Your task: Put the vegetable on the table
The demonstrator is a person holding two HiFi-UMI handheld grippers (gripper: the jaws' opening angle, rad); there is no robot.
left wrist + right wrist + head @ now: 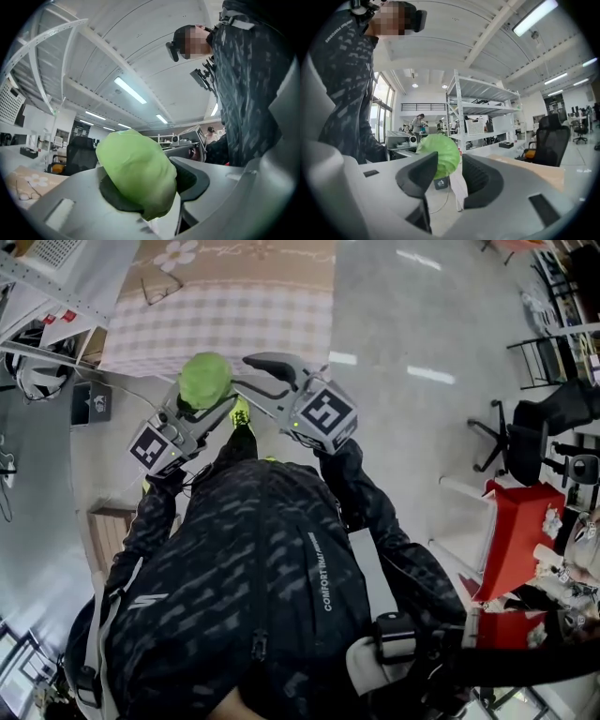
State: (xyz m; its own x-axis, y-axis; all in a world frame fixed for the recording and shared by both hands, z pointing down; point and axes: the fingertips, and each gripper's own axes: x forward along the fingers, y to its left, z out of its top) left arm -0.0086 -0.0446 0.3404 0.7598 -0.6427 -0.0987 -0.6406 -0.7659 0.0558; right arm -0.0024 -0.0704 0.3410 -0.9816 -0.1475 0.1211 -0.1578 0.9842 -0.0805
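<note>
A round light-green vegetable [206, 377] is held up in the air just short of the table with the checked cloth [216, 320]. My left gripper [202, 407] is shut on it; in the left gripper view the vegetable [136, 168] fills the gap and both dark pads [193, 178] press on it. My right gripper [267, 376] is just to its right, open and with nothing in it. In the right gripper view the vegetable [440, 152] shows beyond the parted jaws of that gripper [447, 176], partly hidden behind the left pad [418, 176].
A metal shelf rack [47, 287] stands left of the table. A black office chair [525, 437] and a red stand [520, 521] are at the right. A wooden box [105, 531] is on the floor at the left. White shelving [483, 108] rises behind.
</note>
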